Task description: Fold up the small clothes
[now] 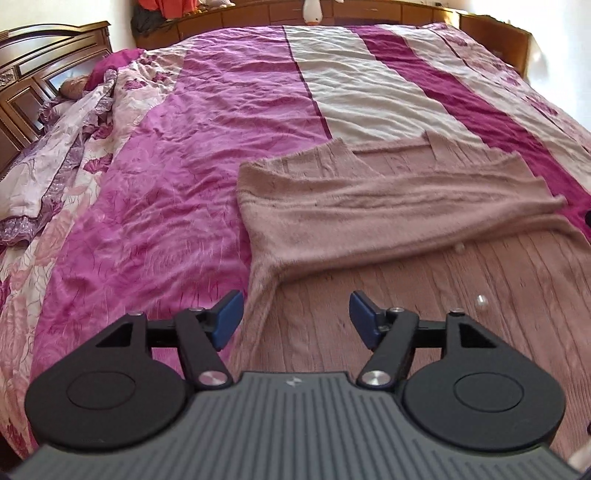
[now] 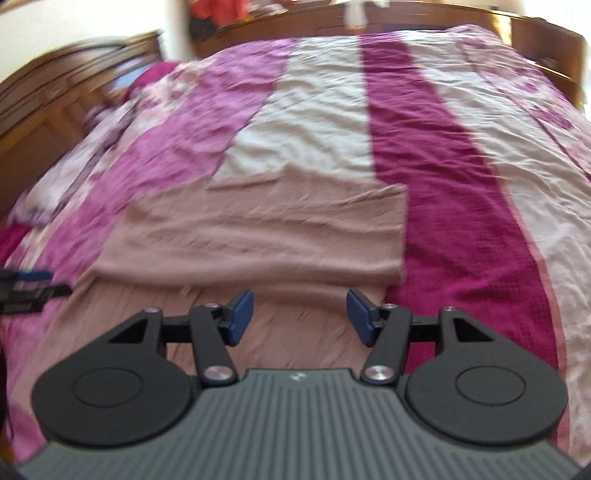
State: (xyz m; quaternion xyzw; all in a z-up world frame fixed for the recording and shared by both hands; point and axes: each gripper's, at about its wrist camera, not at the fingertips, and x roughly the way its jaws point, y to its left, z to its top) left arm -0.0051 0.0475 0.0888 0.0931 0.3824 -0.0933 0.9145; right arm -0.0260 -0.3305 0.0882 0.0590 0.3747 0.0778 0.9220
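Note:
A dusty-pink knit sweater [image 1: 388,221] lies flat on the bed, one sleeve folded across its body; small pearl beads dot its front. My left gripper [image 1: 295,319] hovers over the sweater's left edge, its blue pads apart with nothing between them. In the blurred right wrist view the same sweater [image 2: 266,236] spreads below, with a folded sleeve layer across it. My right gripper [image 2: 300,317] hangs above the sweater's near part, pads apart and holding nothing. The left gripper's fingers [image 2: 26,286] show at that view's left edge.
A striped pink, magenta and cream bedspread [image 1: 221,110] covers the bed. A crumpled floral quilt [image 1: 74,147] lies at the left by the wooden headboard [image 1: 29,74]. Wooden cabinets [image 1: 369,11] run along the far side, with a white plush toy [image 1: 312,11] on them.

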